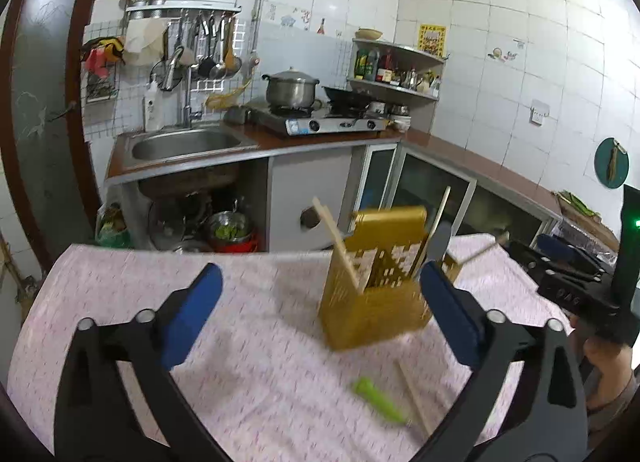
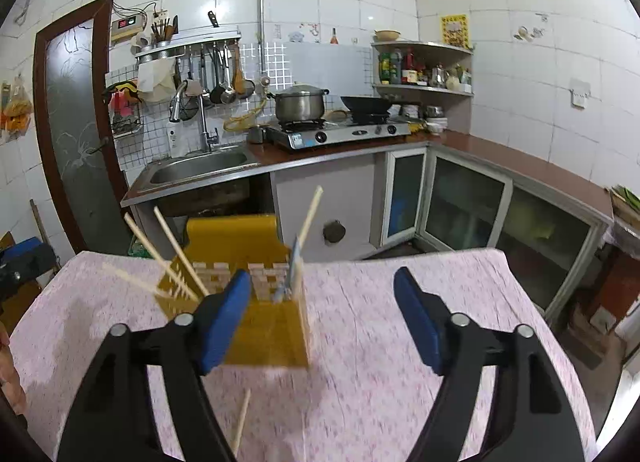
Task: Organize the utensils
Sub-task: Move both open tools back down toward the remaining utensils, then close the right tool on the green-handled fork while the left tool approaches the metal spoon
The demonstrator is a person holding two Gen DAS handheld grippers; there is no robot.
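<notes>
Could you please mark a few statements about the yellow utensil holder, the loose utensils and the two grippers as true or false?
1. The yellow perforated plastic utensil holder stands on the pink patterned tablecloth. True.
2. The holder is empty. False: several wooden chopsticks lean in it.
3. A green plastic handle lies on the cloth in front of the holder. True.
4. The left gripper is clamped on a chopstick. False: its jaws stand wide apart, gripping nothing.
5. The right gripper is open. True.
</notes>
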